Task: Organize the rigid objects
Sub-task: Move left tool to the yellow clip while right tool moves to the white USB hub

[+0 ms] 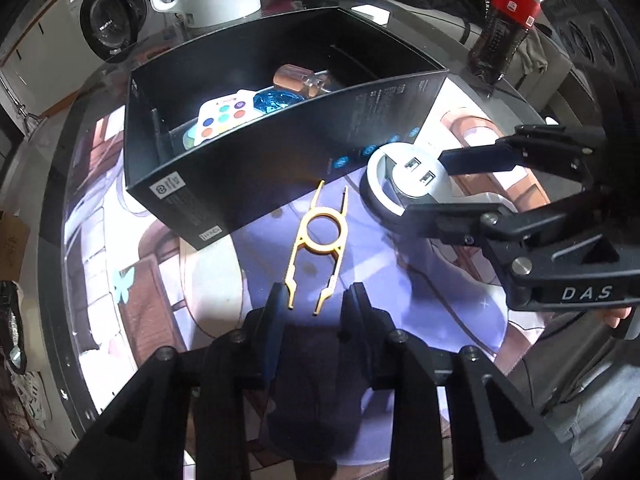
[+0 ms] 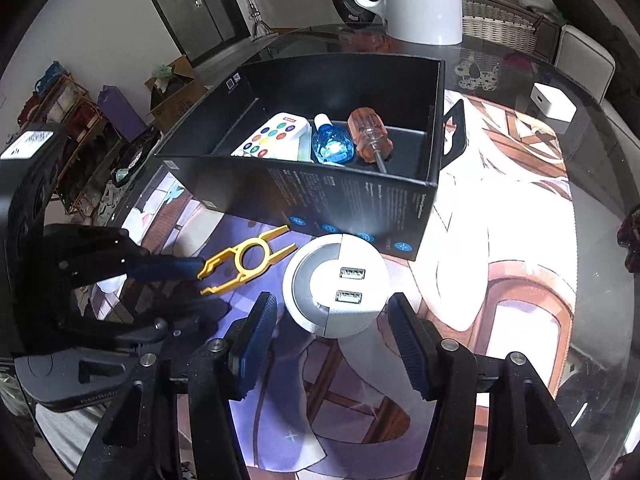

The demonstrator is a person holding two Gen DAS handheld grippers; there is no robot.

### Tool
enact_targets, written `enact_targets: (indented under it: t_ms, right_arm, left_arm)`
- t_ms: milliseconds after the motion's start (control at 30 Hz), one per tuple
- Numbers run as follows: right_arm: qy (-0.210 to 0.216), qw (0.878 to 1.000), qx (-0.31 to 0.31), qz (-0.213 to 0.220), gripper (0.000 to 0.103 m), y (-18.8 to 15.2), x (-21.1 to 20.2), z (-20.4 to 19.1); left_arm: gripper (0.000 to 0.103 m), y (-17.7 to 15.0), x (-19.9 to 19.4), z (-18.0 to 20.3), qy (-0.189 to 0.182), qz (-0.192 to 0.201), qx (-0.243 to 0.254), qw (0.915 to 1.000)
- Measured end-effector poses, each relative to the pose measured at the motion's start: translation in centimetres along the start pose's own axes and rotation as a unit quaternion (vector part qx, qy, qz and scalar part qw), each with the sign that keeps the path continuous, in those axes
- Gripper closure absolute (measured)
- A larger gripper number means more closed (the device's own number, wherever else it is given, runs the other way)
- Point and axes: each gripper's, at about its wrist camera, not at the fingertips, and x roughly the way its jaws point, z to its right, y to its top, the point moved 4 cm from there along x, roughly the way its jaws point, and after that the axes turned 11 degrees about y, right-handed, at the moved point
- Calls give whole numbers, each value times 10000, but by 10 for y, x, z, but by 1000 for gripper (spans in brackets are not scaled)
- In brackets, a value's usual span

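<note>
claws point(image 1: 308, 300) point(image 2: 332, 316) over glass table point(image 2: 600, 184); washing machine point(image 1: 108, 20) behind

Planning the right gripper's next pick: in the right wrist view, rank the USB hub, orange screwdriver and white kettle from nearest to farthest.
From the right gripper:
1. USB hub, between its fingers, on the mat.
2. Orange screwdriver, inside the black box.
3. White kettle, beyond the box.

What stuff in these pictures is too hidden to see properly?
- Screwdriver: in the left wrist view, the black box front wall hides its shaft.
- Button toy: its near end is behind the box wall in both views.
- Cola bottle: its cap is cut off by the top edge, left wrist view.
- Box label print: too small to read.
</note>
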Motion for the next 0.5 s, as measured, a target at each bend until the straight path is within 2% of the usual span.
enact_targets:
  t_ms: [133,200,333,500]
  right_arm:
    - [-303,9993,-172,130,42,9,2,0]
    - [-342,9991,-185,155,42,13,6,3]
    - [-23,9999,-26,121,42,15,12,7]
    - [90,9999,3,-90,47,5,7,2]
  left_arm:
    - [68,9,6,-5,130,34,-77,9999]
    - [71,10,8,-8,155,42,-127,9998]
    - [75,6,7,-5,187,2,-129,9997]
    - [77,-5,1,-7,18,-184,-219,9996]
